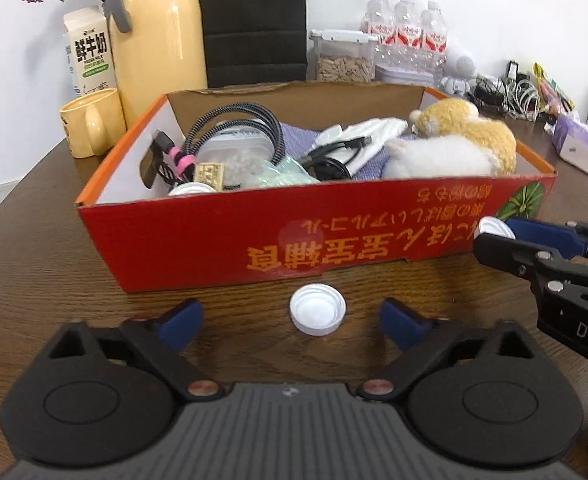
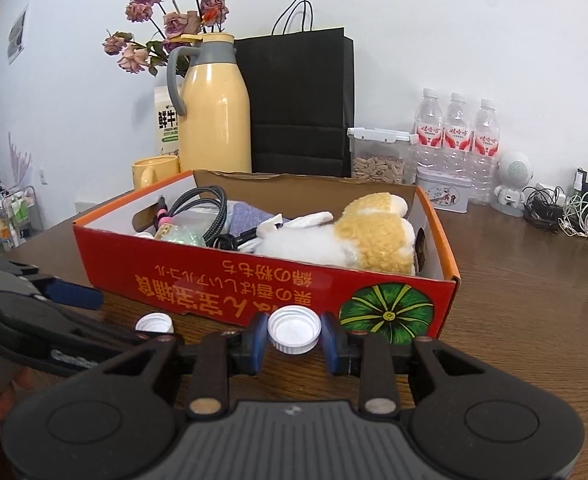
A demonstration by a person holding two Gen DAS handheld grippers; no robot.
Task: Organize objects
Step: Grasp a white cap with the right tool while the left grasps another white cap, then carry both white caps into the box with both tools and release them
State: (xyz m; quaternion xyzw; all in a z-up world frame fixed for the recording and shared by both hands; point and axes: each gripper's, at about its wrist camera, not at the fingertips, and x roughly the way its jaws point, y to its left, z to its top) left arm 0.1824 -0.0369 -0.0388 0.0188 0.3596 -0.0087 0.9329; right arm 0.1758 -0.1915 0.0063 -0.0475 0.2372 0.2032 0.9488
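One white bottle cap (image 1: 318, 314) lies open side up on the brown table, just before the red cardboard box (image 1: 213, 240). My left gripper (image 1: 291, 307) is open, its blue pads (image 1: 181, 322) standing either side of that cap without touching it. A second white cap (image 2: 294, 331) is pinched between the blue pads of my right gripper (image 2: 294, 334), held above the table near the box's front wall (image 2: 141, 264). In the left wrist view the right gripper (image 1: 492, 236) comes in from the right with its cap (image 1: 494, 229). The right wrist view shows the table cap (image 2: 154, 323) beside the left gripper (image 2: 125, 318).
The box holds a plush toy (image 1: 454, 148), coiled cables (image 1: 229, 120), a cloth and a plastic tub. Behind it stand a yellow thermos (image 2: 215, 120), mug (image 1: 87, 126), milk carton (image 1: 89, 50), black paper bag (image 2: 298, 100), water bottles (image 2: 458, 128) and a seed container (image 2: 378, 160). Tangled chargers (image 2: 554, 208) lie far right.
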